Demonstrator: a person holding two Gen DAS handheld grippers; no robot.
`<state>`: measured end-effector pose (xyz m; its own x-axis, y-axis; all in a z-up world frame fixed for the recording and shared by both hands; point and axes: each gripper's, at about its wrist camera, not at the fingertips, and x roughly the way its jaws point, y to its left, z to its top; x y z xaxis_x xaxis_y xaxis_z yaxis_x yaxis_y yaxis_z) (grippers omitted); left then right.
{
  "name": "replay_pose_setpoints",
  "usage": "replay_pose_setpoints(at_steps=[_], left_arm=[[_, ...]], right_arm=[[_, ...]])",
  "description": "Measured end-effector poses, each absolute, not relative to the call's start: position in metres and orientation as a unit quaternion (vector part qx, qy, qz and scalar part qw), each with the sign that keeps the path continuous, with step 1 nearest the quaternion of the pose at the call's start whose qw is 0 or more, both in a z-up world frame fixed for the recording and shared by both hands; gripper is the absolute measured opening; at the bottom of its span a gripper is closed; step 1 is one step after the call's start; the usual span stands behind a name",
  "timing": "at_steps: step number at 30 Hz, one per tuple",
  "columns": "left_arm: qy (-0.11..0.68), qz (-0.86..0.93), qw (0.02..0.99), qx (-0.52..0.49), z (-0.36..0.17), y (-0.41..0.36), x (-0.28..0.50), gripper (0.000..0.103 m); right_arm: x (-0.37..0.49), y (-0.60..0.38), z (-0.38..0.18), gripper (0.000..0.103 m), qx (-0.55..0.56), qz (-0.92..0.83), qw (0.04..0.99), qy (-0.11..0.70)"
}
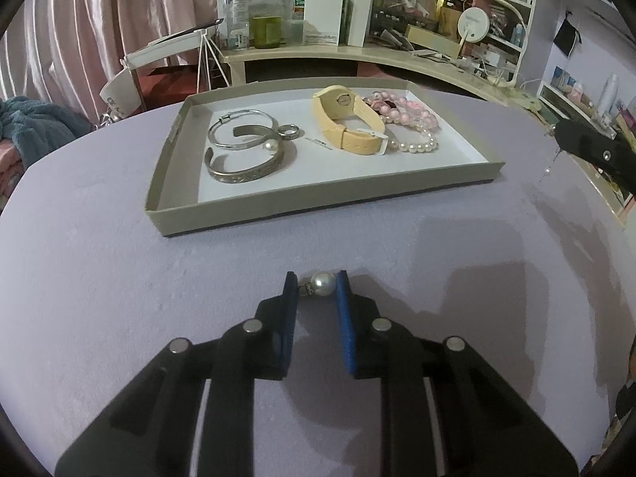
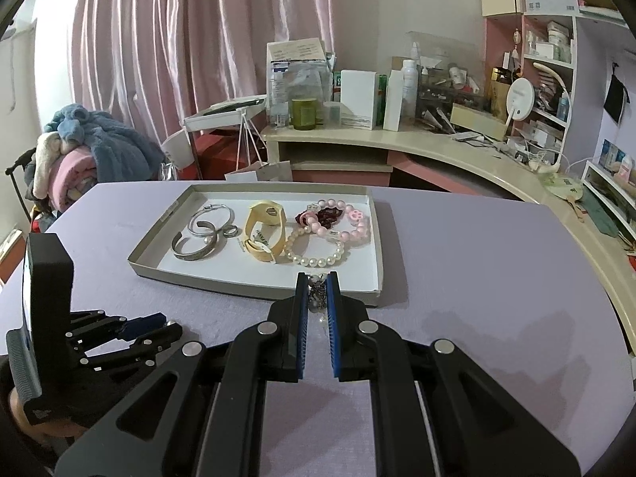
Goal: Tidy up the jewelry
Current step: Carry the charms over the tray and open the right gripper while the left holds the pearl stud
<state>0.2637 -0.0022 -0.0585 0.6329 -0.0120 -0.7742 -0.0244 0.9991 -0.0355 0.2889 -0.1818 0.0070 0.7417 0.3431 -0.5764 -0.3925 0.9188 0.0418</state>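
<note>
left gripper (image 1: pixel 317 284) – fingers pinch a pearl earring (image 1: pixel 321 284) just above the table | right gripper (image 2: pixel 317 284) – fingers clamp a dangly earring (image 2: pixel 317 296) by the tray (image 2: pixel 254 288) | lower both gently into bare tray space

I see dangling piece (image 2: pixel 317 294) between right gripper (image 2: pixel 317 290) pads, mostly hidden, too blurred to identify. In left view, right gripper (image 1: pixel 596 155) cut by frame edge. Dark red item (image 2: pixel 324 214) behind pink beads (image 2: pixel 349 226) unclear.

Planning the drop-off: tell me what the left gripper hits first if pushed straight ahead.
Likely the near wall of the tray: the left gripper, shut on a pearl earring, points across bare tablecloth toward it. Height is unclear.
</note>
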Motion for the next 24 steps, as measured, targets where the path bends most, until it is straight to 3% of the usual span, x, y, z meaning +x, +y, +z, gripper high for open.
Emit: replay_pose_setpoints(at_steps=[17,24], left_arm=[[0.397,0.016,0.917,-0.034,-0.026,0.027,0.245,0.02],[0.361,0.021,0.931,-0.035,0.007,0.04,0.255,0.02]], right_arm=[[0.283,-0.172,0.013,0.01,-0.049,0.203,0.933,0.292],[0.298,-0.181,0.041,0.01,-0.011,0.194,0.949,0.247]])
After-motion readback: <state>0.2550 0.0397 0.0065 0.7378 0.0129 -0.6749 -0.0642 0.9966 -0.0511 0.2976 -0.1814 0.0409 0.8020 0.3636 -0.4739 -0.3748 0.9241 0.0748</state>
